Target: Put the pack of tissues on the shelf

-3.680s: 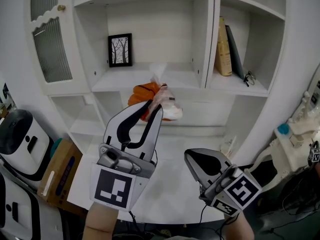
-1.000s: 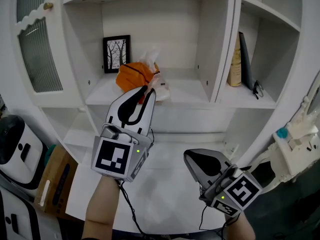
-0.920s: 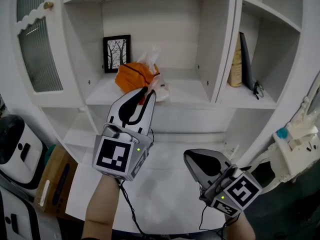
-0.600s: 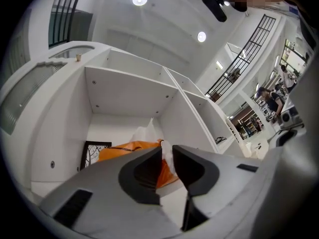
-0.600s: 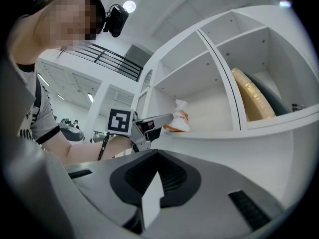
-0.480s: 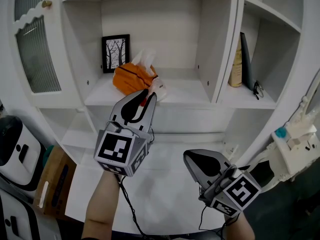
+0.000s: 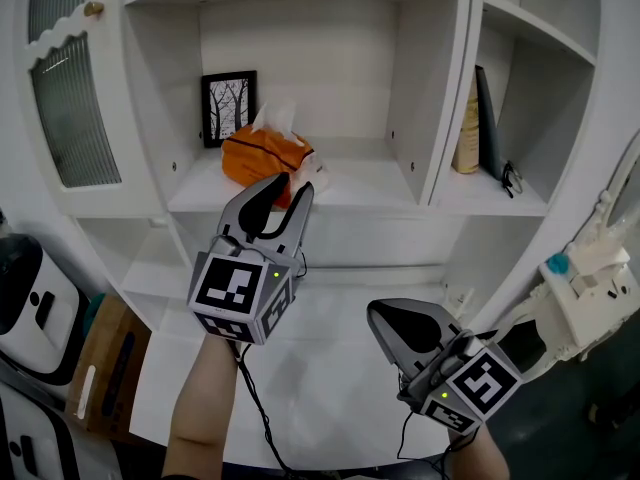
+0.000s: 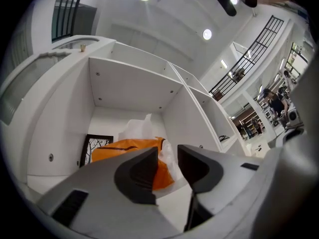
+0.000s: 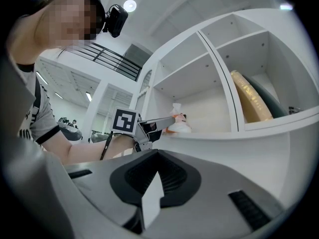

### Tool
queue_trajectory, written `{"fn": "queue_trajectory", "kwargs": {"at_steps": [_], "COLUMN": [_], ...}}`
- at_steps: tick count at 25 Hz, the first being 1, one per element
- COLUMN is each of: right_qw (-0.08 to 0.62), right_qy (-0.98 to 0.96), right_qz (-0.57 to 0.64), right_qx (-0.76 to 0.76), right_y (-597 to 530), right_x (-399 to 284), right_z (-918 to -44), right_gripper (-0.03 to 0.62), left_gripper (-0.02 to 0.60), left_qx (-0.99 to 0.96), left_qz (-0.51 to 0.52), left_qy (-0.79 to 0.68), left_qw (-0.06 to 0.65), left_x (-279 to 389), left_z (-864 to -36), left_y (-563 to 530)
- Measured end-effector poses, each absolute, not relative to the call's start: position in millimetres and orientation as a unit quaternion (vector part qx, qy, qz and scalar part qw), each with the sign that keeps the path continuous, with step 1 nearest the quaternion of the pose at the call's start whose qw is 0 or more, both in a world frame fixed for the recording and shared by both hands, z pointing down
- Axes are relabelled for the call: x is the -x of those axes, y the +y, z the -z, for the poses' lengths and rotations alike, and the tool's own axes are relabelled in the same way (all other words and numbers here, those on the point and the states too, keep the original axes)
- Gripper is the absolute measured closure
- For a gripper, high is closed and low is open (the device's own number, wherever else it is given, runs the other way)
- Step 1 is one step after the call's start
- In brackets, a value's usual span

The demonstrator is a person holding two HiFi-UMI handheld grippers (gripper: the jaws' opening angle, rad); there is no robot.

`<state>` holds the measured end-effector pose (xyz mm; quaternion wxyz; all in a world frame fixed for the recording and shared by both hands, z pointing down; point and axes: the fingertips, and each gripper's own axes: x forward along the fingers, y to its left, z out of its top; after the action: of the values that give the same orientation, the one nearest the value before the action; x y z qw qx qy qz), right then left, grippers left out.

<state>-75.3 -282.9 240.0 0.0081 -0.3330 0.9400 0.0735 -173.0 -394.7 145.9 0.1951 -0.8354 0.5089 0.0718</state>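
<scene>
Tissues [image 7: 262,154] lie on the shelf [image 7: 372,184]; left hand-held gripper [image 7: 284,184] jaws opening, releasing their end (right hand-held gripper [image 7: 384,317] clenched, empty).

The white shelf [image 7: 365,184] carries an orange tissue pack [image 7: 262,156] beside a framed picture [image 7: 228,108]

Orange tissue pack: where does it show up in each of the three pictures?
Head view: the orange pack of tissues sits upper left of centre.
Left gripper view: low, just left of centre.
Right gripper view: small, near the centre.
Shared landmark: the white upright divider, always to the pack's right.
</scene>
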Motion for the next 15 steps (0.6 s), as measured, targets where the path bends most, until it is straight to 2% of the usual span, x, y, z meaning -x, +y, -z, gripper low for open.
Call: {"fn": "queue_trajectory", "kwargs": {"at_steps": [12, 14, 15], "right_qw": [0.014, 0.016, 0.017], "right_qy": [0.947, 0.949, 0.950], "right_qz": [-0.074, -0.073, -0.072], "right_qx": [0.312, 0.306, 0.302], "right_y": [-270.2, -266.4, -264.3], "right_x": [83.4, 85.1, 85.9], "right_z": [-239.4, -239.7, -239.7], "right_gripper": [0.582, 0.582, 0.582], "left_gripper": [0.413, 0.451, 0.451], "left_qx": [0.821, 0.823, 0.823], "left_qz": [-0.076, -0.072, -0.070], "left_qy": [0.520, 0.518, 0.518], "left_qw": [0.222, 0.223, 0.223], "left_x": [182.6, 180.4, 179.6], "left_z": [-138.8, -141.9, -144.1], "left_y": [-357.7, -347.2, -341.7]}}
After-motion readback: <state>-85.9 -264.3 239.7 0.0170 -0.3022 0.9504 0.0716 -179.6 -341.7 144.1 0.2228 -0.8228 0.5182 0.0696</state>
